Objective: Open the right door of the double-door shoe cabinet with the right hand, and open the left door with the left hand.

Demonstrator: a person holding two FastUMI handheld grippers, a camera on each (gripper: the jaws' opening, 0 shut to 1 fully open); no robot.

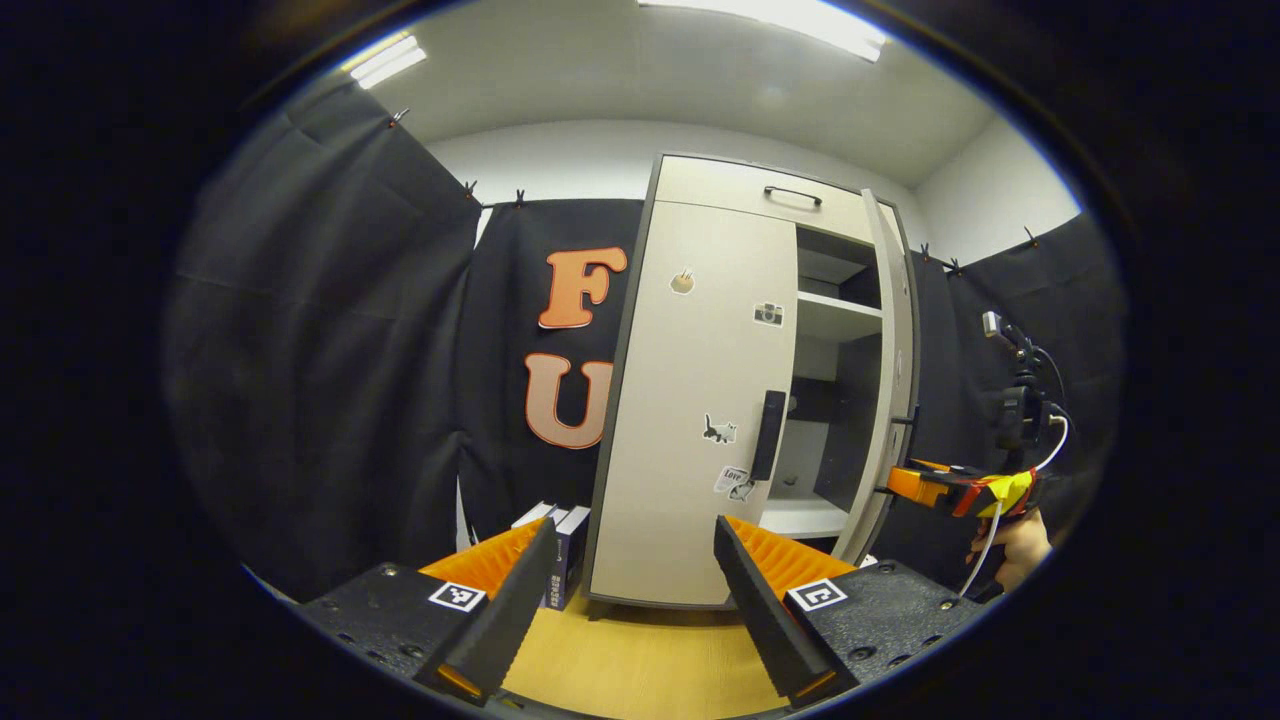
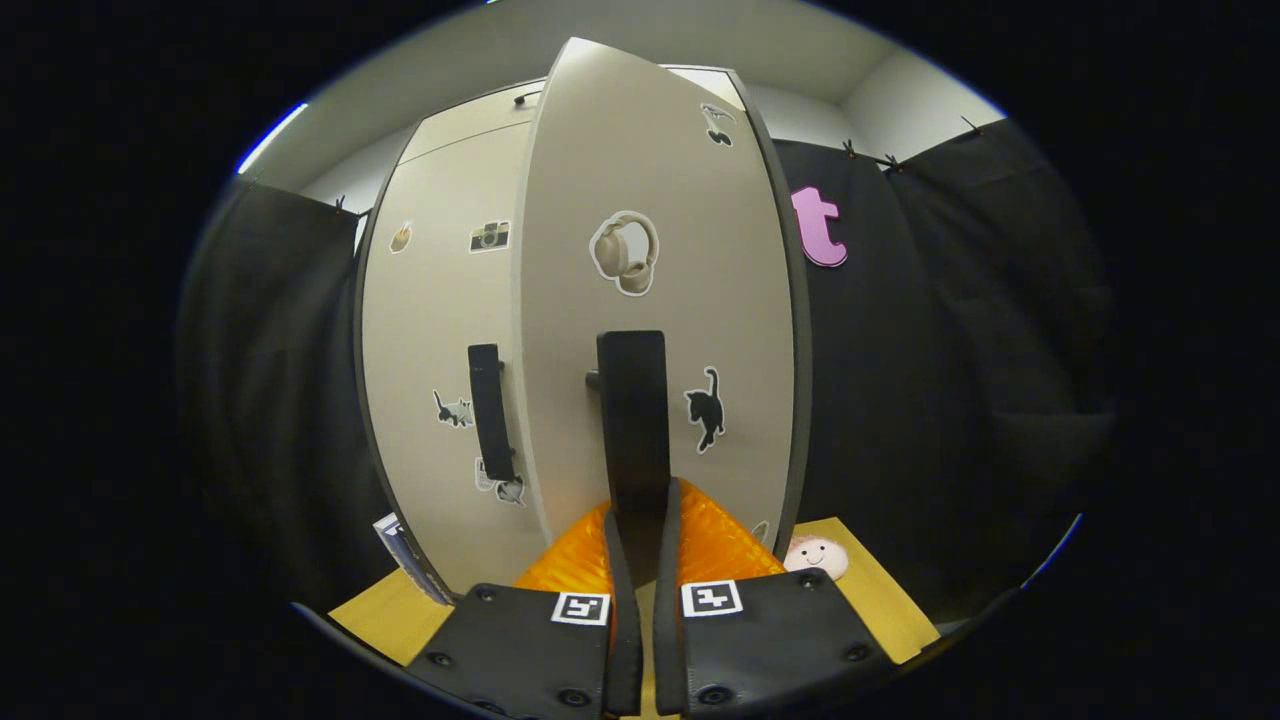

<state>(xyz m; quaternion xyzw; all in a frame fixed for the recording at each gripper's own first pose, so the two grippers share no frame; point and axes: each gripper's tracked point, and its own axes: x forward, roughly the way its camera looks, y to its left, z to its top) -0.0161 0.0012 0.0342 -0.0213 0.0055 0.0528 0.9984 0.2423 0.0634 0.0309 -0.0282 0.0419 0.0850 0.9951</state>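
Jaws clamp one handle (image 2: 632, 420); two doors.

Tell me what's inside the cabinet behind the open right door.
Through the gap beside the right door, the cabinet shows white shelves and a dark back; no shoes are visible. The closed left door covers the other half.

Was a recording booth: black cloth walls (image 1: 330, 330) clipped up, white ceiling with strip lights (image 1: 385, 60), shoe cabinet (image 1: 700, 400) on wood floor (image 1: 640, 660).
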